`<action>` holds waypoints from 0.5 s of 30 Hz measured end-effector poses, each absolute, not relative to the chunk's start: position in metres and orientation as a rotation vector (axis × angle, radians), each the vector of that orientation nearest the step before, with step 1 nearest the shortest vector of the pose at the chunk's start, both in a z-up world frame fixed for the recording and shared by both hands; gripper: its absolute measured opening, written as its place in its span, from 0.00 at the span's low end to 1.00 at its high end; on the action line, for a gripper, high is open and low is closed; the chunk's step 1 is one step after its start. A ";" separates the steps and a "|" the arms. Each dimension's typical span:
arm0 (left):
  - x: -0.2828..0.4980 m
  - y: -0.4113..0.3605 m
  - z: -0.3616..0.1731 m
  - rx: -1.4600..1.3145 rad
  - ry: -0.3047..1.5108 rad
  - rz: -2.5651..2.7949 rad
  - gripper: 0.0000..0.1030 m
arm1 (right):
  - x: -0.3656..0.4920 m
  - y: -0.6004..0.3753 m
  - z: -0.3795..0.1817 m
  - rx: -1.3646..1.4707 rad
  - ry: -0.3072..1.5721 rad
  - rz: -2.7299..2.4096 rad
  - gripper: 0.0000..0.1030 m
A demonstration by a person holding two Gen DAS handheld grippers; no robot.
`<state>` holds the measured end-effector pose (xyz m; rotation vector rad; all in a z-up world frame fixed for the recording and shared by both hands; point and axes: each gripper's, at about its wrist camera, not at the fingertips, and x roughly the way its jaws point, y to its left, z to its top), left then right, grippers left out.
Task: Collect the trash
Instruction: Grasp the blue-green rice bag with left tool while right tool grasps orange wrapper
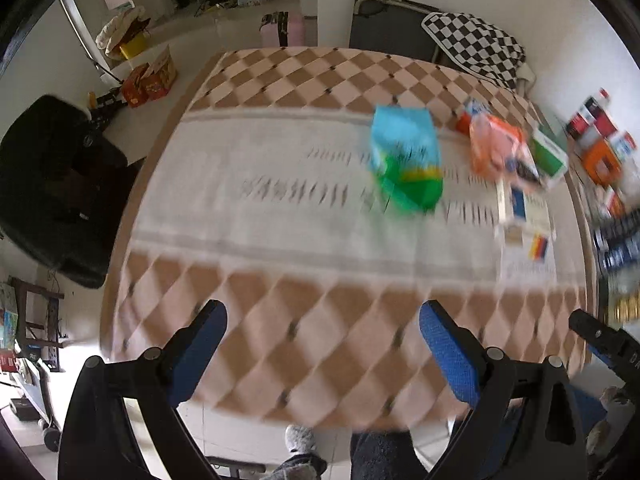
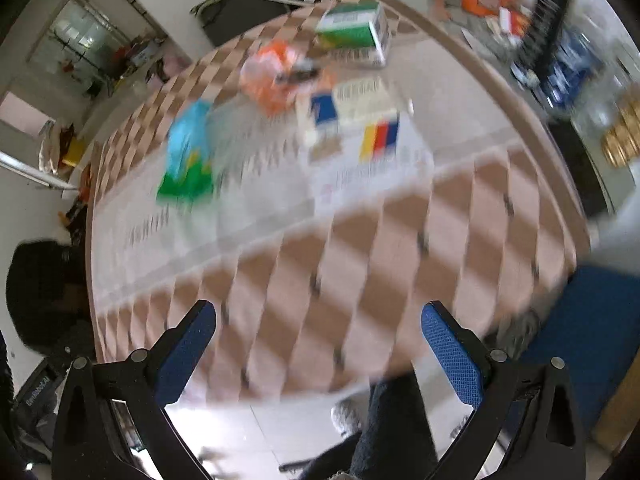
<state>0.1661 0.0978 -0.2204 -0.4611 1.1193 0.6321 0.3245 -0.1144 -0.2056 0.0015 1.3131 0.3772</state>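
Trash lies on a table [image 1: 280,216] with a checked cloth. A blue-and-green bag [image 1: 406,158] lies right of the middle; it shows at left in the right wrist view [image 2: 188,156]. An orange plastic bag [image 1: 500,148] [image 2: 272,76], a green-and-white carton [image 1: 550,154] [image 2: 354,30] and a flattened white box with coloured stripes [image 1: 524,224] [image 2: 368,128] lie beside it. My left gripper [image 1: 322,320] is open and empty above the near table edge. My right gripper [image 2: 318,322] is open and empty, also near that edge. Both views are motion-blurred.
A black bag [image 1: 52,192] hangs at the table's left side. Boxes and bottles [image 1: 600,140] crowd a shelf to the right. A chair with a checkered cloth [image 1: 472,44] stands behind the table. My legs and slippered foot [image 1: 300,440] are below.
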 end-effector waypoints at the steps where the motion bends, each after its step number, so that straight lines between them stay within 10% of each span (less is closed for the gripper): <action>1: 0.194 0.105 -0.224 -0.468 1.133 0.632 0.95 | 0.352 -0.103 -0.206 -0.005 1.311 0.379 1.00; 15: 0.384 0.159 -0.323 -0.533 1.412 0.550 0.95 | 0.573 0.049 -0.277 -0.270 1.420 0.502 0.88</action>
